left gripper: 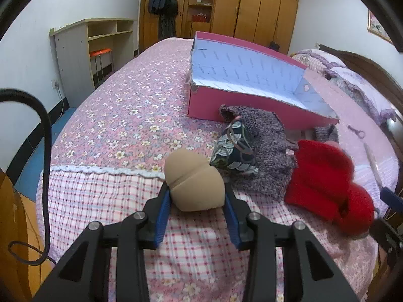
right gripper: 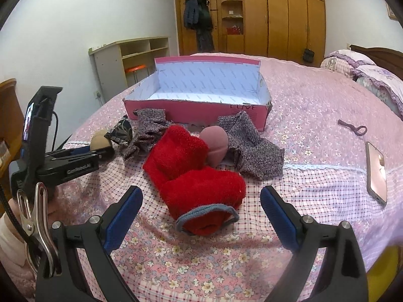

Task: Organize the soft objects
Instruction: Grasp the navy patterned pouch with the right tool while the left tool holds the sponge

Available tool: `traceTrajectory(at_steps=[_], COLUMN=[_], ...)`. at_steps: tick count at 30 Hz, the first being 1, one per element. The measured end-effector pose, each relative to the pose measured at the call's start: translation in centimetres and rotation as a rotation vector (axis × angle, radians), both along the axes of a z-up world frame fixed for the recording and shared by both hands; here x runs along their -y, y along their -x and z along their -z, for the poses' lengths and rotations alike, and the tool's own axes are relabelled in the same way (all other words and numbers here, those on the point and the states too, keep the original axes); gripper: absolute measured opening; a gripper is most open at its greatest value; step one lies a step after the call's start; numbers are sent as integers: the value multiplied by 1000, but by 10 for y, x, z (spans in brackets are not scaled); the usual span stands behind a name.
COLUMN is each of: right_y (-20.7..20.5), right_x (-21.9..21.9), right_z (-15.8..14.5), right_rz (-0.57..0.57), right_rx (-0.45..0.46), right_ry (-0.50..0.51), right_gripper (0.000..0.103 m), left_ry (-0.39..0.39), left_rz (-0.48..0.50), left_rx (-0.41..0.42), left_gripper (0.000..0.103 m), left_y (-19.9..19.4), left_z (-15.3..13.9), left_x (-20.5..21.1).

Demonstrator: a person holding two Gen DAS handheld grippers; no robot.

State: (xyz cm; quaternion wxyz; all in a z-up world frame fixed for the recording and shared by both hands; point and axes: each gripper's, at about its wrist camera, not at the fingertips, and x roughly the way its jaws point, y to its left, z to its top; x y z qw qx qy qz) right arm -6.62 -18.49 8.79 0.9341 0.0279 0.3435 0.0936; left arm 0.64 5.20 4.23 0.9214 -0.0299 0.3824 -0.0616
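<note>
My left gripper point(left gripper: 196, 193) is shut on a tan sponge point(left gripper: 194, 183), just above the bed; it also shows in the right wrist view point(right gripper: 100, 138). A patterned dark pouch point(left gripper: 234, 148) lies just beyond it. Grey knitted socks point(left gripper: 262, 136) and red fuzzy socks point(left gripper: 325, 176) lie to the right. My right gripper point(right gripper: 201, 201) is open, its jaws wide on either side of the red socks point(right gripper: 196, 168). A pink sponge point(right gripper: 215, 146) rests behind them, between grey socks point(right gripper: 252, 146). The open pink box point(right gripper: 201, 108) stands behind, empty.
A phone point(right gripper: 376, 171) lies at the right on the bed. A hair tie point(right gripper: 352, 128) lies beyond it. Pillows point(right gripper: 372, 75) at the far right. A shelf unit point(right gripper: 131, 55) and wardrobe point(right gripper: 277, 15) stand behind the bed.
</note>
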Motion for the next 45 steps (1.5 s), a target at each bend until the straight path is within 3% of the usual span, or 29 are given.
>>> traceTrajectory(at_steps=[11,25,31,33,45], right_y=[-5,-22,-47,-56,-109], right_x=[-14,-79,-107,-113,-141], right_z=[-25,-36,-26,-21,4], right_rz=[-59,-237,-290,-297,-273], right_rx=[34,6,-36,-54,-120], right_ry=[15,-51,-90,-106,-95], right_gripper=[97,96,86,78,71], left_ry=[-2,14,35,36,58], left_rz=[-24,-116,-114,-112,-110], left_rx=[-2,-2,-14,-17,-27], left_gripper=[41,41,41,41,41], left_y=[24,41,41,40,37], left_z=[-10,-11,-7,-7,1], left_x=[-18,-61,-66,-65,-68])
